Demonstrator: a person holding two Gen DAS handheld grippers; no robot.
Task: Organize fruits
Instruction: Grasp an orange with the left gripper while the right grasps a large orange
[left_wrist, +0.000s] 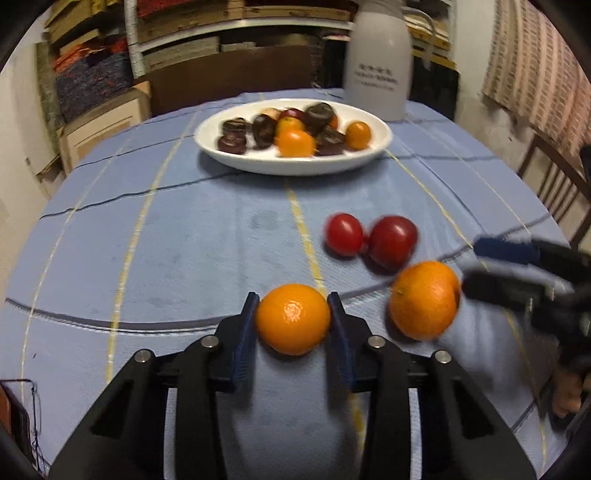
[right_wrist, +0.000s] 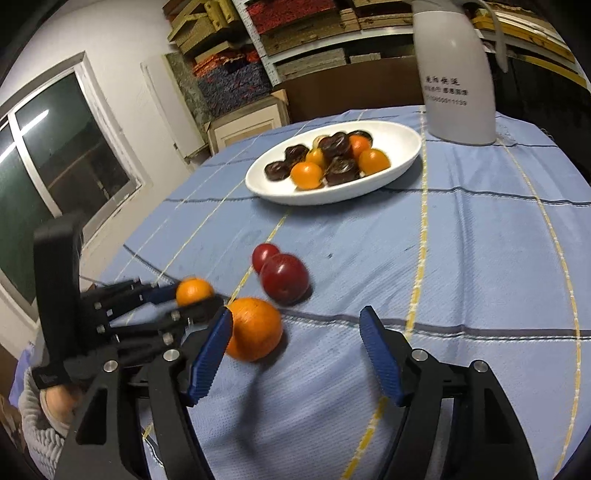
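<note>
Left wrist view: white oval dish (left_wrist: 221, 147) sits far-centre on the table, glossy ceramic-looking, shallow rim. Inside: several small round orange fruits (left_wrist: 295, 142) mixed with dark brown, ridged, puck-shaped pieces (left_wrist: 232, 142); can't tell what those are. Blurry there. Left gripper (left_wrist: 293, 317) pinches a small mandarin (left_wrist: 293, 318), both blue ribbed pads touching its sides. Skin is smooth and shiny, and the fruit looks to be at cloth level. To its right a bigger orange (left_wrist: 424, 300), dimpled skin, lies on the cloth. Beyond it two red round fruits (left_wrist: 369, 236), glossy, touching each other. Right gripper (left_wrist: 480, 264) comes in from the right edge, tips just beside the bigger orange; motion-blurred. Tablecloth (left_wrist: 184, 240) is light blue woven fabric with yellow and dark stripes. Tall grey plastic jug (left_wrist: 378, 62) with printed text stands behind the dish.

Right wrist view: right gripper (right_wrist: 297, 345) is spread wide and grips nothing. Left blue pad (right_wrist: 210, 354) is touching or nearly touching the bigger orange (right_wrist: 255, 334); right pad is well apart from it. The two red fruits (right_wrist: 282, 275) are just beyond the orange. Left gripper (right_wrist: 194, 295) at left, black linkage, clamped on the small mandarin (right_wrist: 194, 290). Dish (right_wrist: 406, 144) further back holds the same mix: orange fruits (right_wrist: 306, 175) and dark ridged pieces (right_wrist: 341, 170), sharper here. Grey jug (right_wrist: 454, 81) stands just behind the dish on the right. Tablecloth (right_wrist: 461, 258) is wrinkled near the front.
</note>
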